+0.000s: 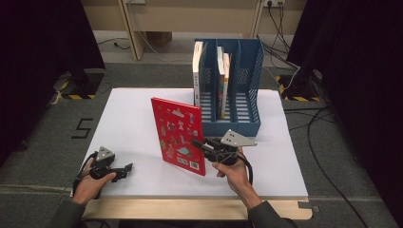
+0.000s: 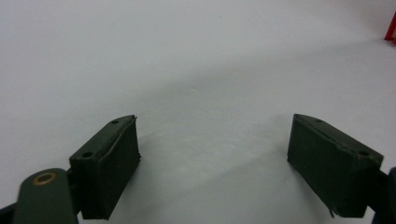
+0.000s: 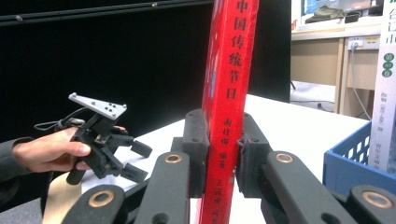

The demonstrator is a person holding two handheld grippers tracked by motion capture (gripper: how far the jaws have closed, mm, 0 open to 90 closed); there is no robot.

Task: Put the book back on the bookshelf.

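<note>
Two grippers were at work. The left gripper (image 1: 127, 167) rested spread wide on the white table (image 1: 133, 118), holding nothing. The right gripper (image 1: 198, 144) pinched the red book (image 1: 178, 135) upright, near the blue file rack (image 1: 237, 90), not yet inside.

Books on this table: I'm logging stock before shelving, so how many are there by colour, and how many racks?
Red book, held upright by the right hand-held gripper: 1
Pale-spined books standing in the rack: 3
Blue file rack: 1
Total: 5
</note>
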